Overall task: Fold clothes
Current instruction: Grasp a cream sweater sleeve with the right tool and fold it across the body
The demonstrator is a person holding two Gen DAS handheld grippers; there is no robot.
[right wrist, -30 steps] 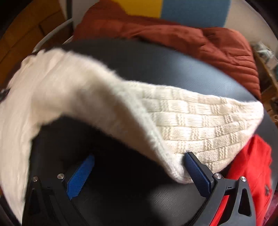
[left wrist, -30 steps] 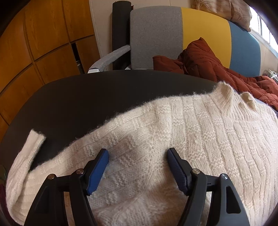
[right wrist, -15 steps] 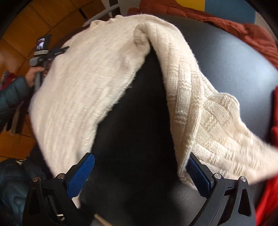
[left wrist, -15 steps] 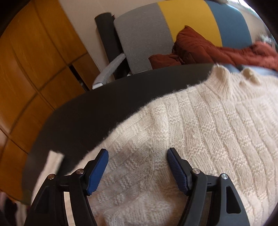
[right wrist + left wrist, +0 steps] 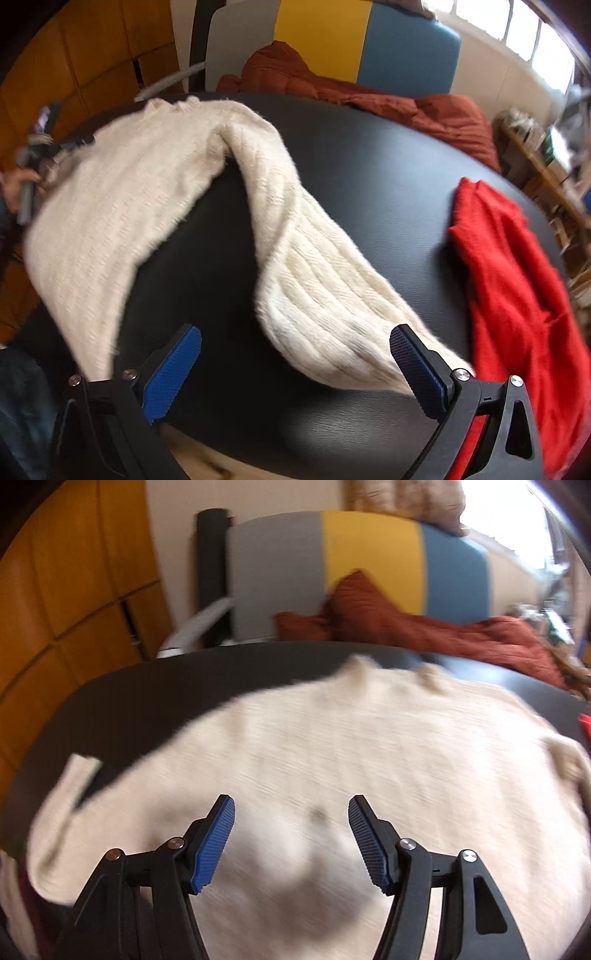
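Sweater: a cream knitted sweater (image 5: 332,760) lies spread on the dark surface (image 5: 155,701), collar toward the far edge; in the left wrist view it is blurred.
Sleeve by the right gripper: in the right wrist view one sleeve (image 5: 317,280) runs from the sweater's shoulder down toward the near edge of the surface, its cuff end touching the inner face of the right-hand jaw.
Sleeve on the other side: in the left wrist view a second sleeve (image 5: 70,786) lies at the sweater's left, near the edge of the surface.
Left gripper (image 5: 291,834): poised above the sweater's body, jaws apart and just narrowed a little, cloth below them and nothing pinched.
Right gripper (image 5: 295,365): jaws wide apart over bare surface beside the sweater; the sleeve rests against one jaw but is not clamped.
Red garment (image 5: 517,288): lies crumpled on the surface, to the right of the sweater's sleeve, close to it.
Rust-coloured quilted jacket (image 5: 369,92): beyond the sweater, heaped on a bench with a grey, yellow and blue backrest (image 5: 369,561).
Person's hand (image 5: 18,184): at the sweater's left edge, holding the other gripper.
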